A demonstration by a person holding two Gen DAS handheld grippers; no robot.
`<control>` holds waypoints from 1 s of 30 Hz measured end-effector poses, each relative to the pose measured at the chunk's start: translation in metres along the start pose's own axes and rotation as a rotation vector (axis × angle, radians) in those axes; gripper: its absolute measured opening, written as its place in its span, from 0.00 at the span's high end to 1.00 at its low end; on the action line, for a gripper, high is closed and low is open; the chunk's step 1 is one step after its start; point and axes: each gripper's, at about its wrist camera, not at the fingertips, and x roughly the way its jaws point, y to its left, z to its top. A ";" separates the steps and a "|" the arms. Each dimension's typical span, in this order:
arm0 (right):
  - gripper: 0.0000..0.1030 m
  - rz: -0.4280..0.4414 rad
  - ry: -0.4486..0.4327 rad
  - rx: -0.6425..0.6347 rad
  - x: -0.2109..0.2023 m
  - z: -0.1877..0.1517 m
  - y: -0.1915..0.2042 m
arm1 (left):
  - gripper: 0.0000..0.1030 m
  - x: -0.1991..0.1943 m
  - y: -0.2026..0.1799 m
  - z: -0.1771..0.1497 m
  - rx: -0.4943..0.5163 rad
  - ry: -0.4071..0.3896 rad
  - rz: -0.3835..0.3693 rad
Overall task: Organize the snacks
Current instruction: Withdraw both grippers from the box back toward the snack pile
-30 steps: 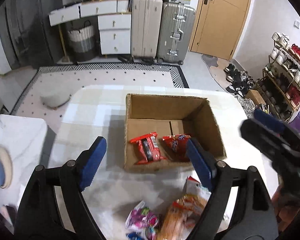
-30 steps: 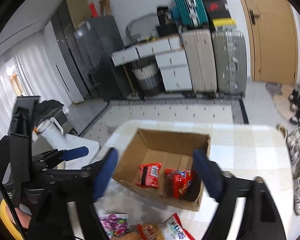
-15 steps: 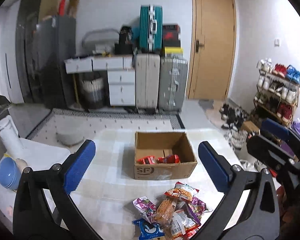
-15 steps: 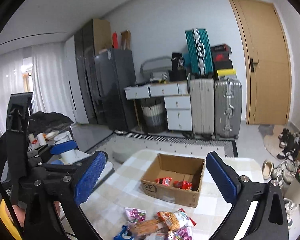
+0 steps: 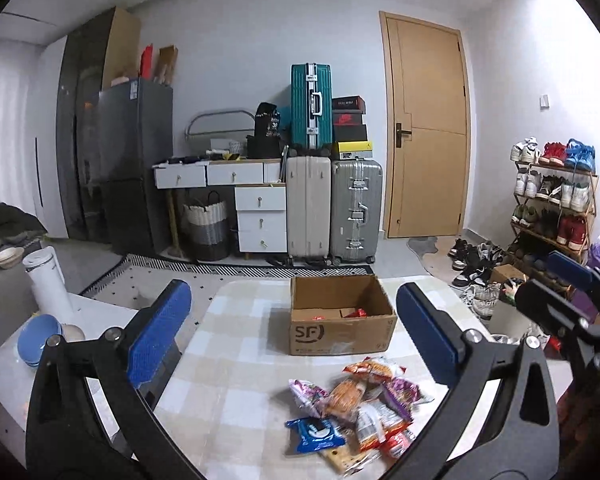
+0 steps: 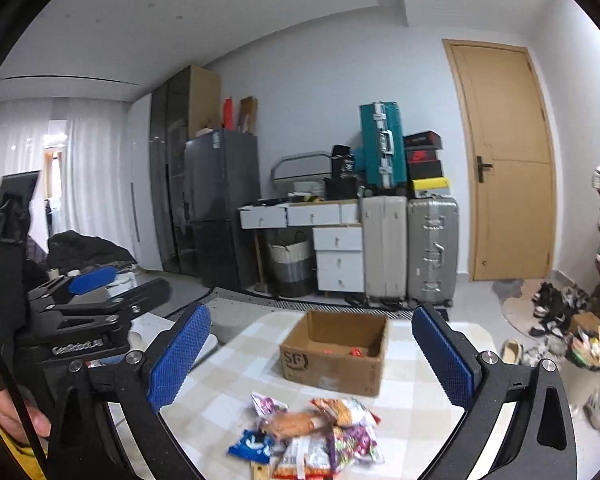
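Where suitcases (image 5: 334, 208) stand behind box (image 5: 340, 330), snacks (image 5: 356, 404) nearer

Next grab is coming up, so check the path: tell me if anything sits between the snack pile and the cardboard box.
Nothing visible does. Bare checked table separates the snack pile from the cardboard box, whose top is open. Both tools, left and right, are open, empty and held back from the pile.

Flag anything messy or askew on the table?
Snack packets lie in a jumbled, overlapping heap on the table in front of the box, unsorted; only a couple of red packets are inside. Nothing looks spilled or damaged.
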 end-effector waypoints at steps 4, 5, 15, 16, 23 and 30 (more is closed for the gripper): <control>0.01 -0.019 0.011 0.030 -0.009 -0.027 -0.004 | 0.00 0.000 -0.001 -0.032 0.015 0.042 -0.009; 0.01 -0.018 0.016 0.034 -0.005 -0.030 -0.007 | 0.00 0.002 -0.001 -0.040 0.013 0.058 -0.012; 0.01 -0.102 0.055 -0.013 0.002 -0.097 -0.003 | 0.00 0.053 0.019 -0.109 -0.029 0.169 -0.014; 0.01 -0.100 0.066 -0.014 0.005 -0.104 -0.003 | 0.00 0.057 0.020 -0.117 -0.029 0.177 -0.009; 0.01 -0.084 0.143 0.001 0.032 -0.136 -0.007 | 0.00 0.114 0.028 -0.150 -0.073 0.297 -0.024; 0.01 -0.058 0.188 0.033 0.053 -0.153 -0.010 | 0.00 0.129 0.021 -0.163 -0.059 0.333 -0.034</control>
